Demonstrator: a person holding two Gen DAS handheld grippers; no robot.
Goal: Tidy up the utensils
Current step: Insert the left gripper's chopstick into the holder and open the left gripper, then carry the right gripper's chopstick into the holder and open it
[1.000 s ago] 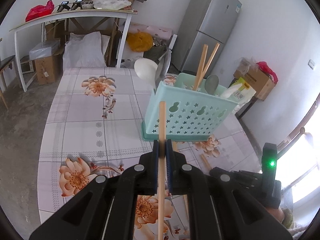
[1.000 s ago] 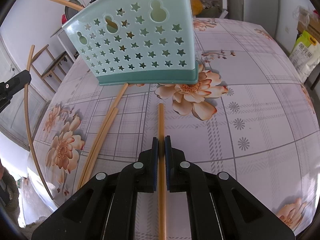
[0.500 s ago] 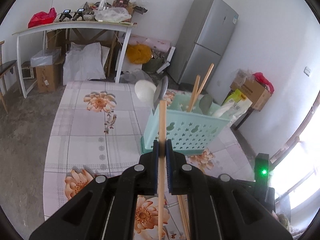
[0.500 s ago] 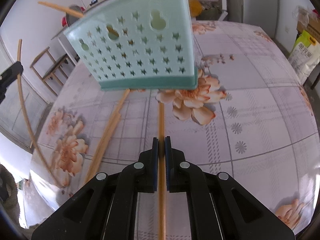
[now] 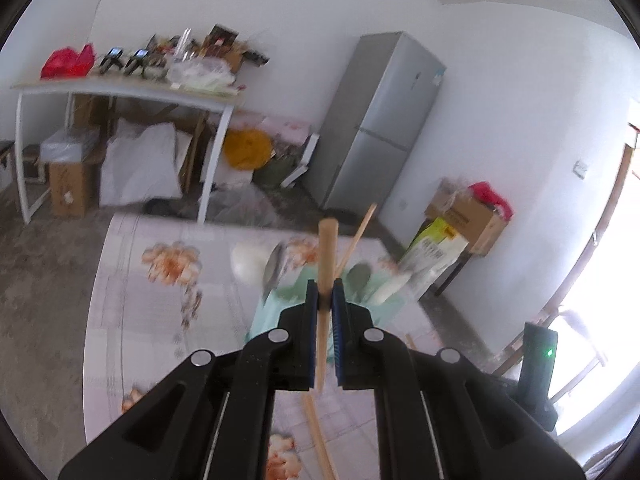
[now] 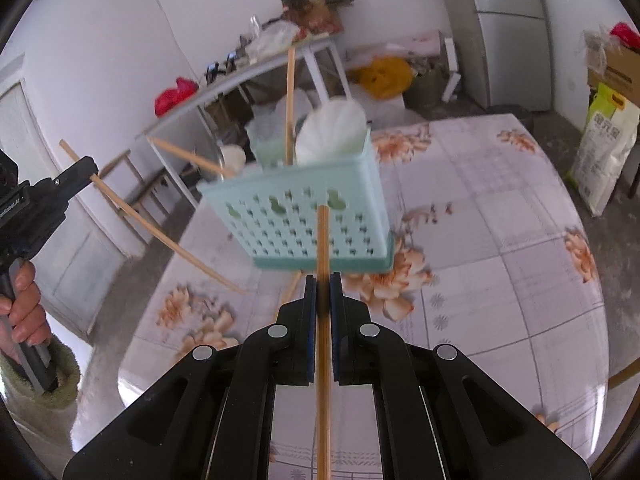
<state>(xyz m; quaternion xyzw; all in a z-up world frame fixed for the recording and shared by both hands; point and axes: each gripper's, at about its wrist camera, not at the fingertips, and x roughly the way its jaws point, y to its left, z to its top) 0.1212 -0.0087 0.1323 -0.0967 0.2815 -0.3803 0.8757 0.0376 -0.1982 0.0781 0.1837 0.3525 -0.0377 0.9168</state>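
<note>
Clamping one thin wooden chopstick each, both black grippers hang above the floral table; only the right view shows the perforated mint-green plastic basket whole, beyond its own chopstick.

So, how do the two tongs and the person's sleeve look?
Both the left tongs and the right tongs are matte black plastic with blue pads and round silver rivets. The cuff is fuzzy and olive green.
</note>
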